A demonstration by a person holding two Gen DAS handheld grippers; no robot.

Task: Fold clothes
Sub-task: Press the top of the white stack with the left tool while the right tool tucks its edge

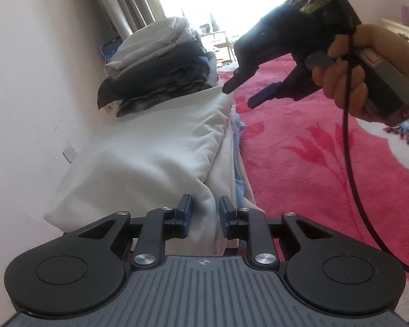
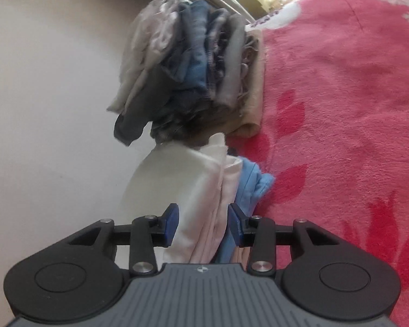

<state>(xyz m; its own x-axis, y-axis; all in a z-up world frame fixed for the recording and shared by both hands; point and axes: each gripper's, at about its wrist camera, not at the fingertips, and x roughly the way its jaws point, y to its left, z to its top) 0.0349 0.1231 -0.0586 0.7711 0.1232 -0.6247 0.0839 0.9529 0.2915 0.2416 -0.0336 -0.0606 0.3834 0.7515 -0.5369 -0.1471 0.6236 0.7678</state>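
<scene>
Folded garment (image 1: 155,158) was white, with a light-blue piece (image 2: 255,182) under it. The stack (image 2: 193,65) behind was mixed: grey, denim blue, charcoal, beige at the bottom. Blanket (image 1: 313,179) was pink-red with darker red tulip prints and white patches. Claw pads (image 2: 171,224) were blue, arms black.

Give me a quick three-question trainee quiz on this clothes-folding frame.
1. True or false: the white garment lies between the open jaws of the left hand-held gripper.
2. Which colour is the garment right beside the white one? A blue, B green, C black.
3. Fill in: the floral blanket is ___.
Key: 1 true; 2 A, the blue garment; 3 red.
</scene>
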